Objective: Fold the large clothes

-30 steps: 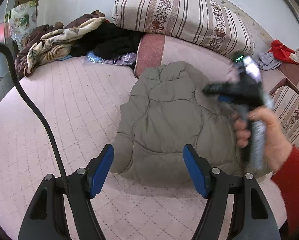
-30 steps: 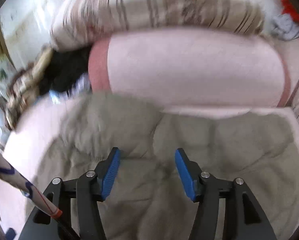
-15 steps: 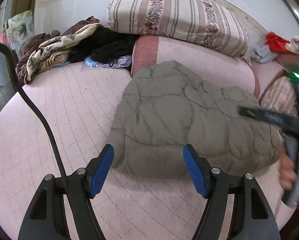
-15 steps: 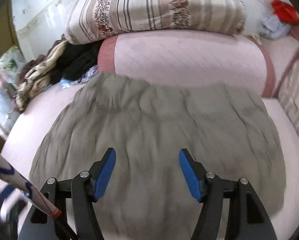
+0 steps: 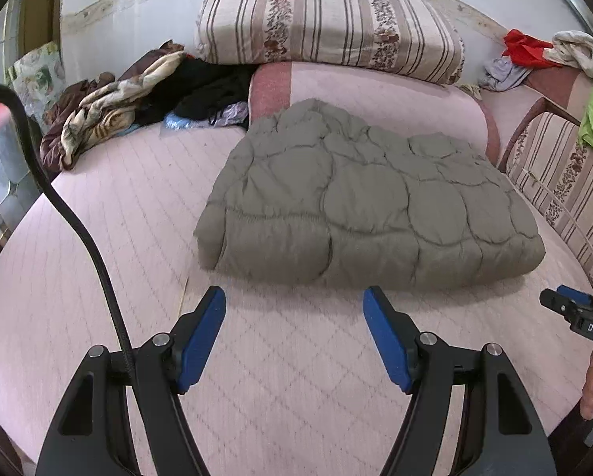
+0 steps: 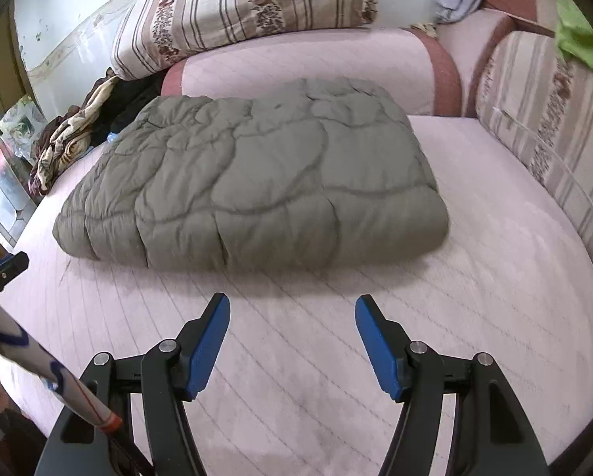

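A grey-green quilted padded jacket (image 5: 360, 206) lies folded into a thick rectangle on the pink quilted bed (image 5: 110, 238). It also fills the middle of the right wrist view (image 6: 257, 190). My left gripper (image 5: 294, 317) is open and empty, hovering over the bed just short of the jacket's near edge. My right gripper (image 6: 292, 321) is open and empty, also short of the near edge. The right gripper also shows at the right border of the left wrist view (image 5: 574, 309).
A striped floral bolster (image 5: 328, 23) lies on a pink cushion (image 5: 375, 95) behind the jacket. A heap of blankets and dark clothes (image 5: 138, 91) sits at the back left. A striped sofa side (image 5: 562, 182) with red, white and green clothes (image 5: 534, 49) is at the right.
Both grippers have pulled back from the jacket toward the bed's near edge. The right gripper, earlier above the jacket, is now low beside the left one. The jacket lies flat and folded.
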